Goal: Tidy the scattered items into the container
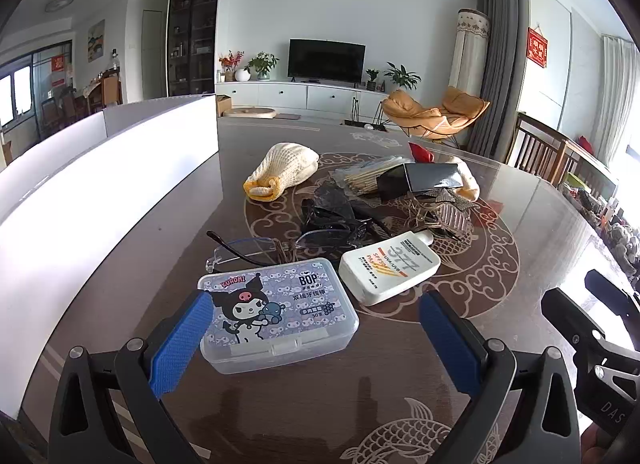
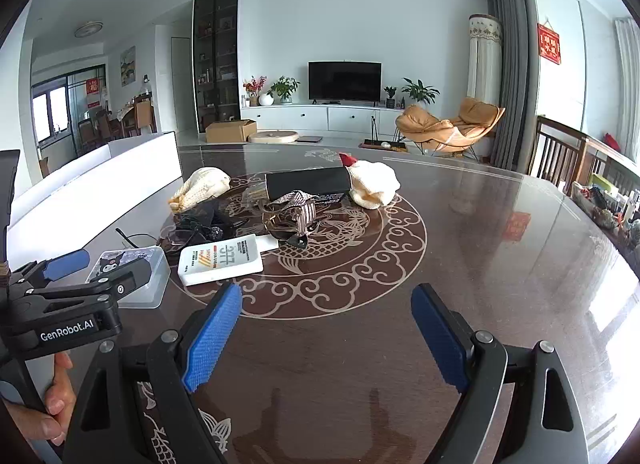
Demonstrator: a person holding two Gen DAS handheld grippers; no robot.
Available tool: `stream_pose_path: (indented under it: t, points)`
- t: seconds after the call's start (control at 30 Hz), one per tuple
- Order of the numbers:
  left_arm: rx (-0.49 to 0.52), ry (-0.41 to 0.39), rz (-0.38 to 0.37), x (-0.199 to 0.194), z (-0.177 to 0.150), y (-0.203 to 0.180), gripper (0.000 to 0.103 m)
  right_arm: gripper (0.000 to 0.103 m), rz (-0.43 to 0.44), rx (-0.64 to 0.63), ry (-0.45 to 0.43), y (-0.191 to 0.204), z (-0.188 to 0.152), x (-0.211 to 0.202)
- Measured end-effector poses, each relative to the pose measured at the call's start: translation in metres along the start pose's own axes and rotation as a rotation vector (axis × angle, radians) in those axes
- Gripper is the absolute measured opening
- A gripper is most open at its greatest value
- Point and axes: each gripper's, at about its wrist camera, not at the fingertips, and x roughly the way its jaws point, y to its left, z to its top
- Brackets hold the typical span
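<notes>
A clear floss-pick box with a cartoon lid lies between the fingers of my left gripper, which is open. Its left pad sits at the box's left edge and the right pad is well apart. A white sunscreen bottle lies just beyond, with clear glasses, black sunglasses, a cream knit pouch, cotton swabs, a black carton and a hair clip. The white container stands at the left. My right gripper hangs open over bare table.
The dark round table has a glossy patterned top. In the right wrist view my left gripper straddles the floss-pick box, with a hand on its grip. Wooden chairs stand at the far right edge.
</notes>
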Motion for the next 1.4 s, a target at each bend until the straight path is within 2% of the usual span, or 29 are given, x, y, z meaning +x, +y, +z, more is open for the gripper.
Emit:
stream_pose_path:
  t: [0.3, 0.47, 1.4]
  points:
    - [0.039, -0.034, 0.025, 0.001, -0.002, -0.006, 0.103, 0.087, -0.003, -0.002, -0.003, 0.001, 0.000, -0.001]
    - [0.025, -0.030, 0.017, 0.003, -0.002, -0.004, 0.103, 0.087, 0.014, -0.012, 0.039, 0.003, -0.011, 0.003]
    - [0.072, -0.028, 0.015, 0.007, -0.003, -0.011, 0.103, 0.087, 0.037, 0.005, 0.040, 0.001, -0.011, 0.004]
